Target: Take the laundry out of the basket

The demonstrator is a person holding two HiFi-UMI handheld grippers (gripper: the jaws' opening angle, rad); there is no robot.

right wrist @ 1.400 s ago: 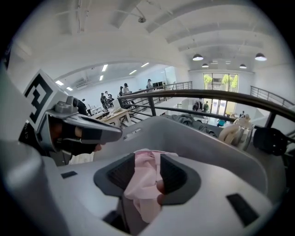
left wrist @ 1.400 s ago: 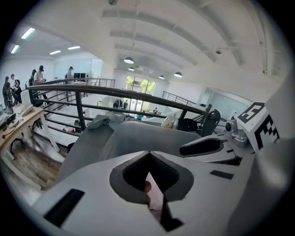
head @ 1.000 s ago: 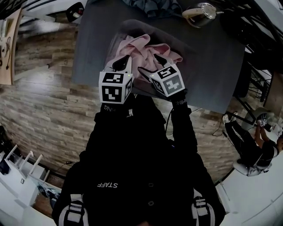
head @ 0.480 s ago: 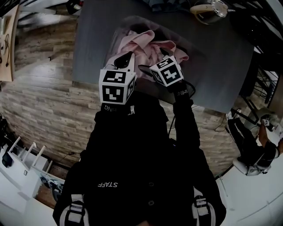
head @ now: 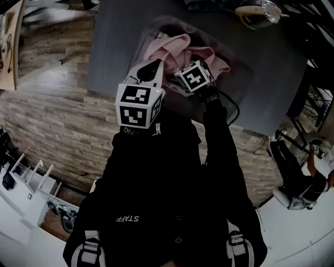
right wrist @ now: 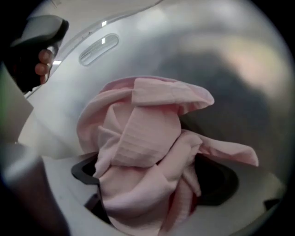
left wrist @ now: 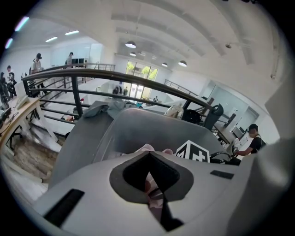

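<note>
A grey plastic basket (head: 237,57) stands on the dark table (head: 115,52) with pink laundry (head: 175,44) heaped inside. My right gripper (head: 197,58) reaches steeply down into it. In the right gripper view its jaws have just been opening and stand wide at my right gripper (right wrist: 152,184), with the pink laundry (right wrist: 147,133) bunched loosely between them against the basket wall (right wrist: 138,50). My left gripper (head: 155,63) hovers at the basket's near left rim. In its own view the left gripper (left wrist: 150,170) looks shut, a sliver of pink cloth (left wrist: 146,148) showing past the slit.
A kettle (head: 258,10) and a dark garment (head: 201,4) lie at the table's far side. Wood floor (head: 47,120) lies to the left. A seated person (head: 297,172) is at the right. A metal railing (left wrist: 92,76) runs beyond the table.
My right gripper has sunk into the basket onto the pink laundry and its jaws have spread. The left gripper stays at the rim.
</note>
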